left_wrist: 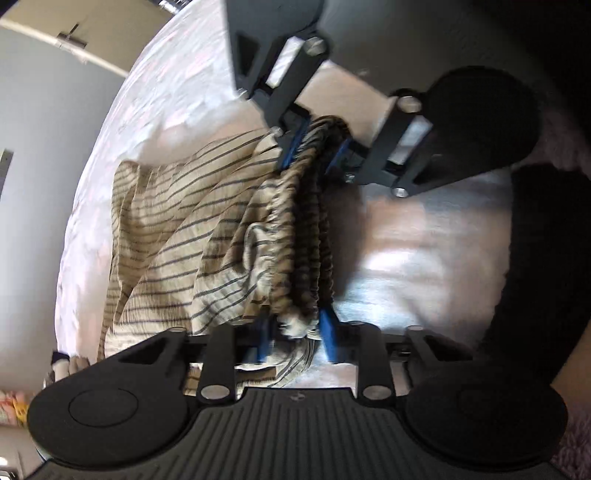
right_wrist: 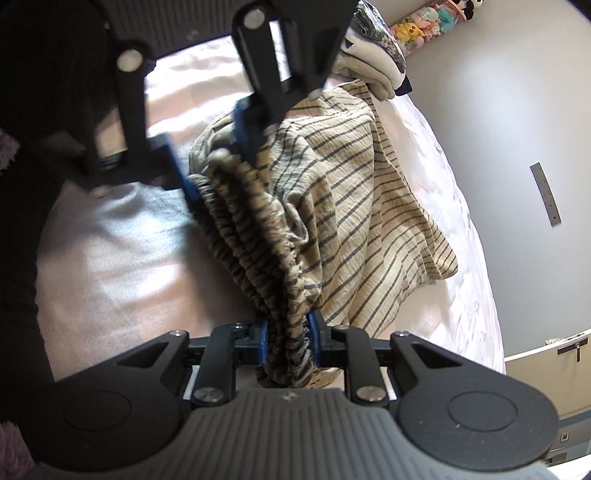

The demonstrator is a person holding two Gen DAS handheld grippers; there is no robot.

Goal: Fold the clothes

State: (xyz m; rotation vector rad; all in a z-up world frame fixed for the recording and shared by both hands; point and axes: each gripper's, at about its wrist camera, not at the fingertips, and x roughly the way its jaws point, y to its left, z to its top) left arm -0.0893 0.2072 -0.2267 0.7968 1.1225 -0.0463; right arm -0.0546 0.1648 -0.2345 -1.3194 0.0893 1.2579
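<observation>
Holding up for folding: beige crinkled-cotton garment with thin dark stripes (left_wrist: 177, 229), gathered elastic waistband (right_wrist: 258, 236), most likely shorts or trousers.

Lying partly on pale pink bedsheet (left_wrist: 413, 258); waistband end lifted clear of the sheet, striped body trailing down from the waistband and draping on the sheet behind it.

Progressing, by judgement: early stage. Waistband appearing doubled, several ruched layers bunched together between the two tools, suggesting a first lengthwise fold being formed. Body still rumpled and loose, not yet squared. Remaining: laying flat on the sheet, smoothing, folding down to a compact shape.

Gripping, left gripper (left_wrist: 297, 332): black frame, blue pads, jaws nearly closed, pinching one end of the bunched waistband; cloth filling the narrow gap and spilling below the pads.

Gripping, right gripper (right_wrist: 286, 339): same make, jaws nearly closed, pinching the opposite end of the waistband; ruched band running straight from its pads toward the left tool.

Stretching the waistband between both tools, each visible in the other's view at the far end of the band.

Sitting beyond the garment: folded grey-and-white clothes stack (right_wrist: 373, 66) at the far edge of the sheet; row of small soft toys (right_wrist: 424, 22) past that, against the grey wall (right_wrist: 498, 110).
</observation>
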